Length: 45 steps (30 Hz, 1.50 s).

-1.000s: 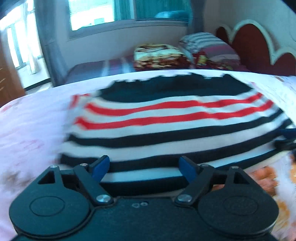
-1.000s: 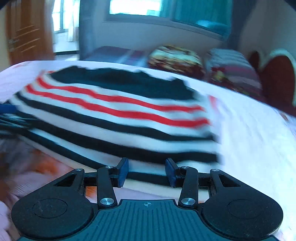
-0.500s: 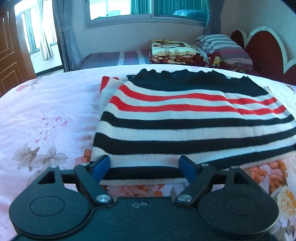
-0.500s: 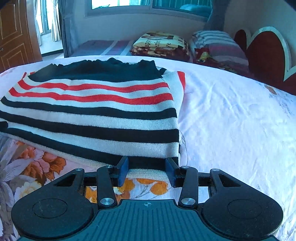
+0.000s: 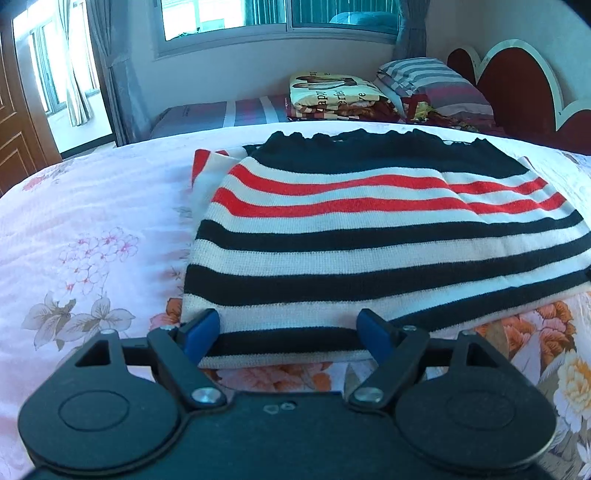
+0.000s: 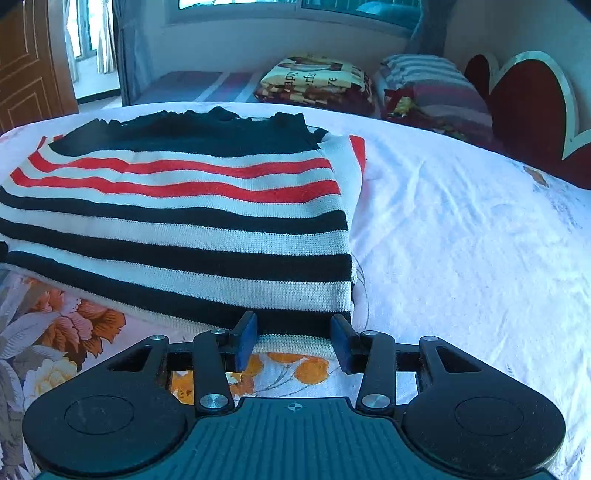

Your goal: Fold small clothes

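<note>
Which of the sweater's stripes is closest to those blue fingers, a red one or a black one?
A black one: the lowest black stripe on the striped sweater, just above its white hem. Both red stripes lie farther off, near the solid black band.

A folded striped sweater [image 5: 369, 236], banded black, red and white, lies on a floral bedsheet [image 5: 85, 236] across the middle of the frame. At the bottom, the left gripper [image 5: 288, 334] has its blue-tipped jaws spread wide, framing the sweater's near edge. A window [image 5: 229, 16] fills the top.
</note>
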Each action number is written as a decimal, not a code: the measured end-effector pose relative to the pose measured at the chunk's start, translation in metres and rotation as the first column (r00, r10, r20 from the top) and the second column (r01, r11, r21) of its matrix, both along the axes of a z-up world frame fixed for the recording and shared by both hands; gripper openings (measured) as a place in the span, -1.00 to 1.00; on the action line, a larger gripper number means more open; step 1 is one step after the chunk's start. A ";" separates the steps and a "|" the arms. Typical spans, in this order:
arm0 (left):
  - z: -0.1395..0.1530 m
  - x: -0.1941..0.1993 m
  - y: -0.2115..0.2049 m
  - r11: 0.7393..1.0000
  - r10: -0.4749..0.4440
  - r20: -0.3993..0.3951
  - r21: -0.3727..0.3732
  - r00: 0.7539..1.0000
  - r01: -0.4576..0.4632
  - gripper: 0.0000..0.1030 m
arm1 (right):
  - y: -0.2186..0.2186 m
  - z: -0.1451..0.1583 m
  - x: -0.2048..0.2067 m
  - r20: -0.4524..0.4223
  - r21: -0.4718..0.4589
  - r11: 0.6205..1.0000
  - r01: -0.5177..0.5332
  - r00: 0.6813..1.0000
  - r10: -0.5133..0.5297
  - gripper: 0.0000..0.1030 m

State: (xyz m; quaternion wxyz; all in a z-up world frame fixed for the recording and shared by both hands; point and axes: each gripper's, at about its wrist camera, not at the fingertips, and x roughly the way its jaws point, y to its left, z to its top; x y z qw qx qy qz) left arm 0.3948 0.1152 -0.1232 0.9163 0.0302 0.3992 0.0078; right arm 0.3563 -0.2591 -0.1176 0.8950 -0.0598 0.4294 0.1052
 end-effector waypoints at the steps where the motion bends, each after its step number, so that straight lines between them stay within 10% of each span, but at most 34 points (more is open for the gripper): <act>1: 0.000 0.000 0.000 1.000 -0.001 -0.001 0.000 1.000 0.001 0.60 | -0.002 -0.001 0.000 0.001 0.005 1.000 -0.003 1.000 0.002 -0.18; 18: 0.027 -0.007 0.013 0.999 -0.006 -0.067 0.046 0.998 0.009 0.62 | -0.014 0.027 -0.032 0.076 0.079 0.997 -0.002 0.997 -0.004 -0.17; 23: 0.024 -0.066 0.030 0.989 0.104 -0.022 -0.104 0.994 -0.106 0.37 | -0.018 0.036 -0.087 0.104 0.139 0.989 -0.060 0.994 0.046 -0.18; 27: 0.012 -0.090 0.043 0.927 0.189 -0.052 -0.321 0.981 -0.195 -0.17 | -0.010 0.041 -0.117 0.119 0.219 0.968 -0.119 0.988 0.095 -0.76; 32: -0.001 -0.085 0.061 0.778 0.296 -0.044 -0.569 0.954 -0.267 0.63 | 0.018 0.044 -0.122 0.124 0.260 0.954 -0.152 0.985 0.123 -0.76; 38: -0.019 -0.042 0.078 0.625 0.404 -0.018 -0.724 0.914 -0.291 0.61 | 0.056 0.045 -0.077 0.156 0.261 0.954 -0.149 0.981 0.111 -0.76; 41: -0.025 -0.019 0.081 0.602 0.443 0.021 -0.748 0.896 -0.280 0.61 | 0.078 0.044 -0.036 0.153 0.288 0.950 -0.117 0.985 0.075 -0.76; 45: -0.027 0.001 0.066 0.637 0.492 0.075 -0.710 0.868 -0.299 0.59 | 0.111 0.036 0.011 0.143 0.292 0.950 -0.114 0.987 0.075 -0.76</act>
